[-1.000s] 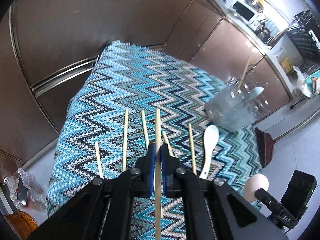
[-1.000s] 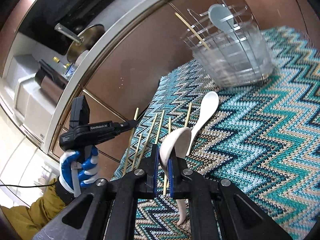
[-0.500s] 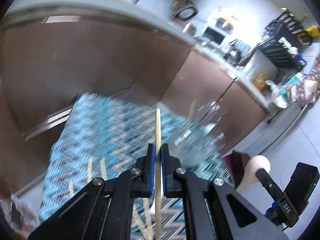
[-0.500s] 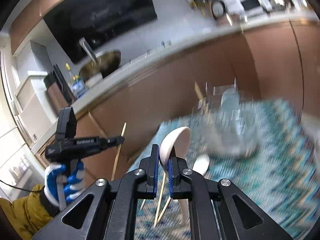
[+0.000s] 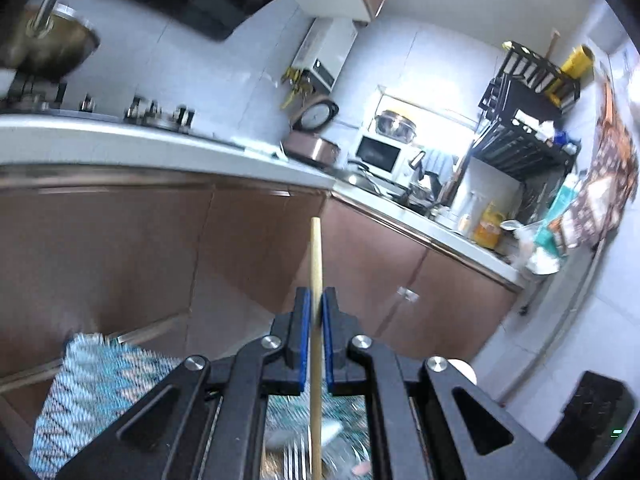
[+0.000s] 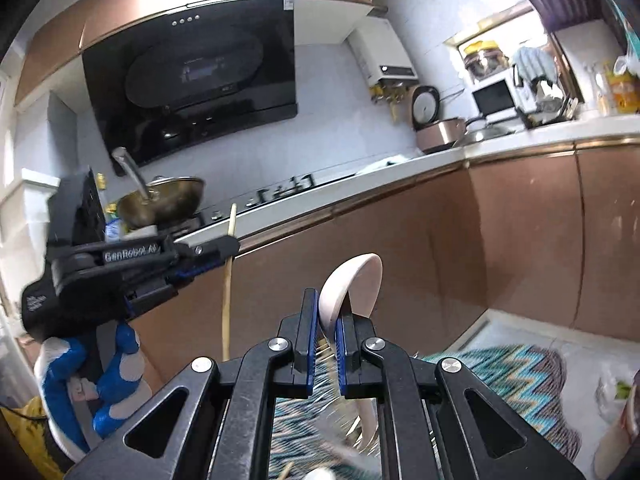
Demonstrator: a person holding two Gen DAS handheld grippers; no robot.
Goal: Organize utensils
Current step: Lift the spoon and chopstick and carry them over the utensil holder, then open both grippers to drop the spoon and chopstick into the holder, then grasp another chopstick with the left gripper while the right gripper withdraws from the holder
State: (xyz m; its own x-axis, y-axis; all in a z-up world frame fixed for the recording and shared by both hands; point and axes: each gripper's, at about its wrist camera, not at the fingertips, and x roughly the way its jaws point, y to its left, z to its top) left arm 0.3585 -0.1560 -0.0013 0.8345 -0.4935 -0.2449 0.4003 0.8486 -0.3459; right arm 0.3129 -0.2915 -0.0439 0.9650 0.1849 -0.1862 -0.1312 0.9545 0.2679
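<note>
My left gripper (image 5: pixel 315 300) is shut on a wooden chopstick (image 5: pixel 316 252) that stands upright, high above the cloth. In the right wrist view the left gripper (image 6: pixel 228 248) holds the same chopstick (image 6: pixel 227 300) vertically. My right gripper (image 6: pixel 327 316) is shut on a white ceramic spoon (image 6: pixel 352 280), bowl end up. The clear utensil holder shows only as a blur below the jaws in both views.
A zigzag blue cloth (image 5: pixel 92 384) covers the table, also seen in the right wrist view (image 6: pixel 504 376). Brown cabinets (image 5: pixel 160 248) and a white counter (image 6: pixel 360 176) with a wok (image 6: pixel 164 200) stand behind.
Both grippers have lifted and tilted upward, each carrying its utensil. The cloth, loose chopsticks and holder dropped out of sight to the bottom edge.
</note>
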